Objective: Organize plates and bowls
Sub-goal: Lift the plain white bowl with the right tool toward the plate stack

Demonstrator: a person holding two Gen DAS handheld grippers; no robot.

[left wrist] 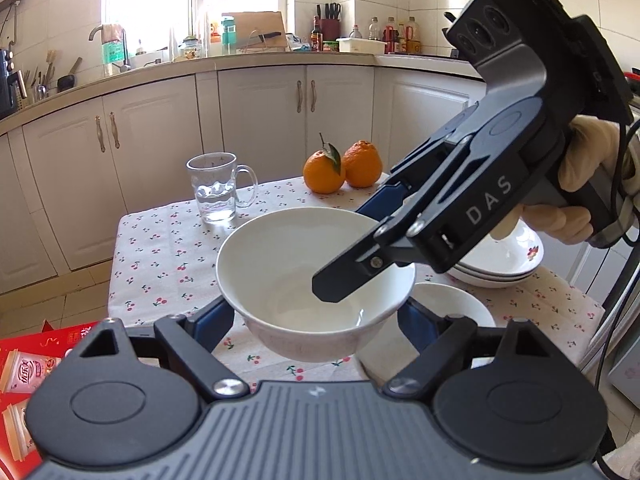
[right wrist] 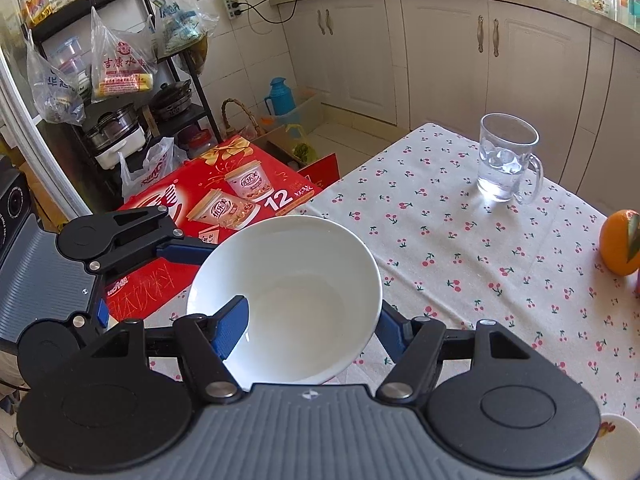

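Gripping a white bowl (left wrist: 316,280) from both sides in the left wrist view, my left gripper (left wrist: 316,320) is clamping its blue fingers (left wrist: 212,320) on the outer wall, holding it above the cherry-print table (left wrist: 160,264). My right gripper (left wrist: 360,248) is pinching the bowl's far rim, one finger inside. A stack of plates (left wrist: 504,264) and a second bowl (left wrist: 452,304) are sitting behind, near two oranges (left wrist: 340,166).

Looking through the right wrist view, my right gripper (right wrist: 308,328) is pinching the bowl (right wrist: 288,296) wall, one blue finger (right wrist: 232,328) inside it, while a glass mug (right wrist: 506,160) is standing well apart.
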